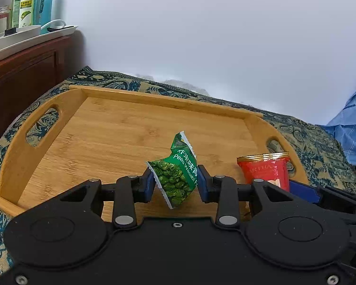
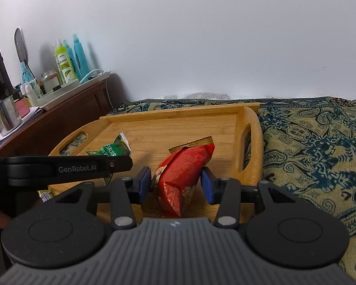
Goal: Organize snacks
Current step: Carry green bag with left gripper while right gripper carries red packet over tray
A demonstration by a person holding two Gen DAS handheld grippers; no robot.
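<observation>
Item 1: left gripper [image 1: 174,184], jaws clamped on a green pea packet [image 1: 178,175], held over the wooden tray [image 1: 121,128].

Item 2: right gripper [image 2: 176,184], jaws set against both sides of a red packet [image 2: 182,173], apparently gripping it, over the same tray, at 3 o'clock of the pea packet.

Item 3: tray on a patterned cloth [image 2: 315,147].

Item 4: bottles [image 2: 68,59] on a cabinet [image 2: 66,116], at 10 o'clock of the tray.
</observation>
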